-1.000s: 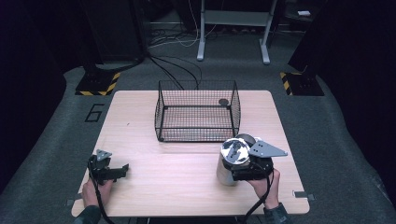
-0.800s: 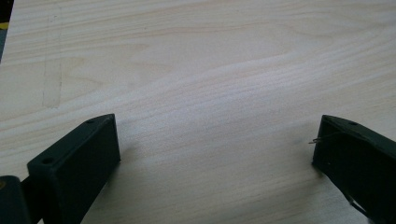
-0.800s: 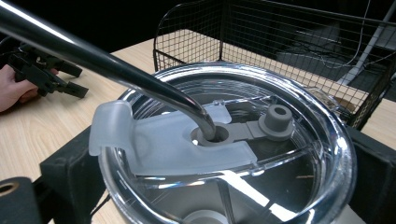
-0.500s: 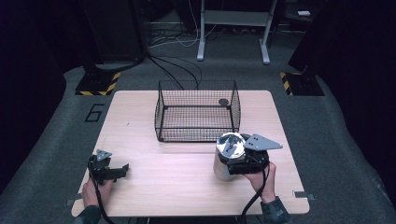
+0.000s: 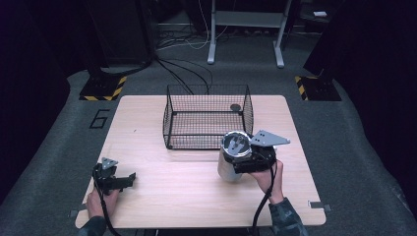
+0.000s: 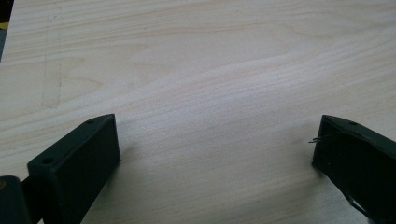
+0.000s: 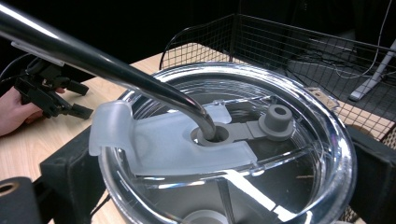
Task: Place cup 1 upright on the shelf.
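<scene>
Right now, right jaws: they squeeze the sides of a shiny metal cup [image 5: 231, 160], one black jaw on each side, as the right gripper view shows.
Right gripper [image 5: 248, 158]: a hand holds it on the right part of the tabletop [image 5: 187, 206].
Cup: it stands just in front of the wire basket [image 5: 206, 118], with a clear lid [image 7: 224, 154] on top and a metal straw [image 7: 107, 65] poking through a hole in the lid.
Left jaws: wide apart, holding nothing, over bare wood.
Left gripper [image 5: 123, 178]: it sits low near the front left corner, in a hand [image 5: 101, 201].
Basket: a small dark round thing [image 5: 235, 107] lies by its back right corner.
</scene>
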Available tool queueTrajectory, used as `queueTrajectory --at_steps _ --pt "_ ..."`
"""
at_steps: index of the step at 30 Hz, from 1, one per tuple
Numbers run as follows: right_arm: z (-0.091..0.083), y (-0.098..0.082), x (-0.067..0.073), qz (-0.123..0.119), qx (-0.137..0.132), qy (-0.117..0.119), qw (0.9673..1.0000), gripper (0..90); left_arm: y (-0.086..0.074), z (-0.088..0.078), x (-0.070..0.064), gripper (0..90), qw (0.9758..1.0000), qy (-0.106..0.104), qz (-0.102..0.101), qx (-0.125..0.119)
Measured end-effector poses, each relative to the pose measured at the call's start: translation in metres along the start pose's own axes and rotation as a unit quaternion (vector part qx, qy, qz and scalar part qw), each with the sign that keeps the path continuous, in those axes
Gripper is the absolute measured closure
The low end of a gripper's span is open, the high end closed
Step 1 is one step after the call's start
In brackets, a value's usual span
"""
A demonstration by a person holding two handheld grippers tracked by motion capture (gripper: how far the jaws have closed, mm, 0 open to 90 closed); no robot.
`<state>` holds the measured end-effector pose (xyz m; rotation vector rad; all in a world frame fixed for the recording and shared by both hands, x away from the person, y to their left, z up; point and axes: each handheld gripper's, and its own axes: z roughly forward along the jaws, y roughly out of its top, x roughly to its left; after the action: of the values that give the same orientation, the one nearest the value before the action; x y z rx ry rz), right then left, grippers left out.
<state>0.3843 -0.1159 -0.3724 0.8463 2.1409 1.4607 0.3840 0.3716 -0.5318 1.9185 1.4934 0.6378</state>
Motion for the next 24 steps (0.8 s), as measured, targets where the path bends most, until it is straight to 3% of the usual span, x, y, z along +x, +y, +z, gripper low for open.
queueTrajectory --at_steps 24 --pt "0.024 0.034 -0.004 -0.006 -0.007 0.018 0.9998 3.6 0.000 0.001 -0.001 0.4 1.0000 0.002 -0.002 -0.007"
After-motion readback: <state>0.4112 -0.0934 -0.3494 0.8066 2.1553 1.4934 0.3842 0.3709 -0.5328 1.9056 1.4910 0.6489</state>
